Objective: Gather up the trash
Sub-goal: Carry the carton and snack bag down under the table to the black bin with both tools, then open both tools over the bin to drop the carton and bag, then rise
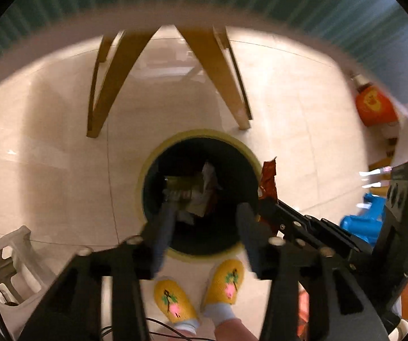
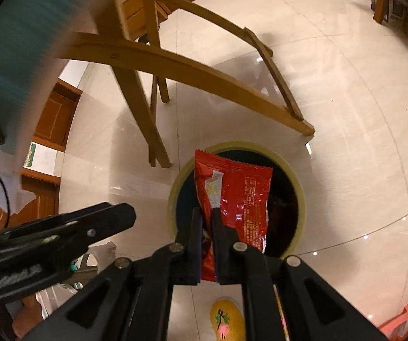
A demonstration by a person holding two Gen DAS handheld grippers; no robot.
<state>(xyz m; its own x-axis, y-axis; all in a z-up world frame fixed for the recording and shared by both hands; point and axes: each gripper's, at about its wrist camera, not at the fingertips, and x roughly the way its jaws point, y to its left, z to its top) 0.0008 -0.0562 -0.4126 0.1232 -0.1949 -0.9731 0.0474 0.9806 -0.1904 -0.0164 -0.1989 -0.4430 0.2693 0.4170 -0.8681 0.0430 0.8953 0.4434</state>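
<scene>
A round trash bin (image 1: pixel 147 170) with a pale yellow rim stands on the tiled floor below both grippers; it also shows in the right wrist view (image 2: pixel 300 187). Inside it lie crumpled wrappers and paper (image 1: pixel 201 187). My left gripper (image 1: pixel 204 213) is open and empty, directly above the bin's mouth. My right gripper (image 2: pixel 207 213) is shut on a red snack wrapper (image 2: pixel 238 196) and holds it over the bin's near left side. The wrapper also shows in the left wrist view (image 1: pixel 269 179) at the bin's right rim.
Wooden table legs (image 1: pixel 226 79) stand just behind the bin. My feet in yellow slippers (image 1: pixel 223 281) are at its near side. A white plastic rack (image 1: pixel 19 255) is at left, a blue toy (image 1: pixel 366 224) and an orange bag (image 1: pixel 374 105) at right.
</scene>
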